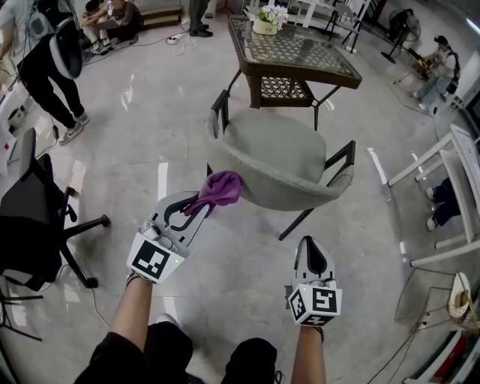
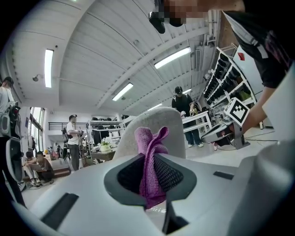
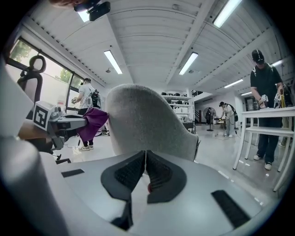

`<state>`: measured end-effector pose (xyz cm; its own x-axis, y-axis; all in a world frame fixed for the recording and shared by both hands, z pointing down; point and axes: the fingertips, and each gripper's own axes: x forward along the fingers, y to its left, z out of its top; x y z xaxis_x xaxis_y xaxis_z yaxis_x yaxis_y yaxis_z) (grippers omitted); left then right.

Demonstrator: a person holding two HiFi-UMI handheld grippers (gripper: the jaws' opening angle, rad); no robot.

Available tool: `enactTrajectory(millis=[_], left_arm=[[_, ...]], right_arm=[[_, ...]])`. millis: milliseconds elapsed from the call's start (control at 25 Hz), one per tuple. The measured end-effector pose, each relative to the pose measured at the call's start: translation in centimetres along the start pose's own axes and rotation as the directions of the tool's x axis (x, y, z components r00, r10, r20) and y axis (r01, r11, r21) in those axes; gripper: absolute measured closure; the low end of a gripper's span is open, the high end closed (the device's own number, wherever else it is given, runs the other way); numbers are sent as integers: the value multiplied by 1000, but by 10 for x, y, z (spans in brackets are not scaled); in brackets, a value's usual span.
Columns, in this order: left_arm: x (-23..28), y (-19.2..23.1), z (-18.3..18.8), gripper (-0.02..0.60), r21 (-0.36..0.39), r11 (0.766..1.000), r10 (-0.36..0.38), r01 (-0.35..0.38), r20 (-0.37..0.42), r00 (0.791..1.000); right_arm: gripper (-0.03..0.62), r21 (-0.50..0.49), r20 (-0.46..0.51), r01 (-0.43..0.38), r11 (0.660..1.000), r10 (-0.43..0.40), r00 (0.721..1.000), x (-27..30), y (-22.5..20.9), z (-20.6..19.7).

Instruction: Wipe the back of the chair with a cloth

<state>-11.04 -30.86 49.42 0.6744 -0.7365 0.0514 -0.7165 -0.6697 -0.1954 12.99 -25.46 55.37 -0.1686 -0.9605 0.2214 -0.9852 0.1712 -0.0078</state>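
1. The left tool (image 1: 196,212) is up front, jaws clamped on a purple cloth (image 1: 221,187). The fabric is bunched between the pads and spills out past the tips.
2. The right tool (image 1: 310,247) has its jaws pressed together with nothing between them. It is held low on the right, well apart from the left one, and points up toward the chair.
3. The cloth sits right at the left end of the chair back (image 1: 289,199). In the right gripper view it hangs just beside that edge, and I can't say whether it actually touches the upholstery.
4. The grey chair (image 1: 274,150) is a padded tub seat on dark legs. Its curved back rim is turned toward the person, with a black armrest post at either side.
5. Just beyond it stands a dark wicker counter (image 1: 300,71) with a glass top and a pot of flowers (image 1: 266,21) at its far end.
6. Off to the left is a black office chair (image 1: 34,210) on castors, and over on the right is a white frame (image 1: 420,166).
7. There are people round the edges of the pale, shiny floor (image 1: 150,112). One stands at the left, some sit at the far back, and another is at the far right.
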Motion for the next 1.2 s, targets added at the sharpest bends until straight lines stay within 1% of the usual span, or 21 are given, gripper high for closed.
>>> enactTrajectory(millis=[120, 360, 480, 600, 720, 840, 920, 1080, 1200], left_arm=[[-8, 10, 25, 509, -14, 1000, 18, -18, -19, 1000], [-26, 27, 85, 511, -46, 998, 40, -42, -42, 998], [-36, 35, 118, 511, -40, 998, 43, -44, -46, 998], [-45, 38, 146, 511, -23, 999, 43, -44, -39, 998], [-54, 43, 179, 511, -53, 997, 57, -61, -58, 997], [-61, 58, 221, 511, -61, 993, 99, -98, 0, 995], [-65, 66, 247, 511, -66, 991, 116, -114, 22, 993], [-77, 77, 290, 511, -81, 987, 141, -138, 33, 989], [-85, 81, 316, 511, -67, 987, 147, -145, 24, 989]], right_arm=[[566, 11, -23, -1, 1000, 1, 1000, -13, 7, 29], [566, 10, -39, 16, 1000, -15, 999, -41, 10, 101], [566, 12, -38, 27, 1000, -27, 999, -55, 10, 140], [566, 11, -41, 20, 1000, -19, 999, -66, 14, 173], [566, -11, -32, 16, 1000, -16, 999, -74, 21, 208], [566, -10, -4, 37, 999, -37, 999, -84, 19, 249], [566, 4, 11, 48, 999, -48, 999, -91, 17, 275], [566, 5, 18, 40, 999, -40, 999, -106, 21, 314], [566, 6, 20, 40, 999, -40, 999, -116, 25, 342]])
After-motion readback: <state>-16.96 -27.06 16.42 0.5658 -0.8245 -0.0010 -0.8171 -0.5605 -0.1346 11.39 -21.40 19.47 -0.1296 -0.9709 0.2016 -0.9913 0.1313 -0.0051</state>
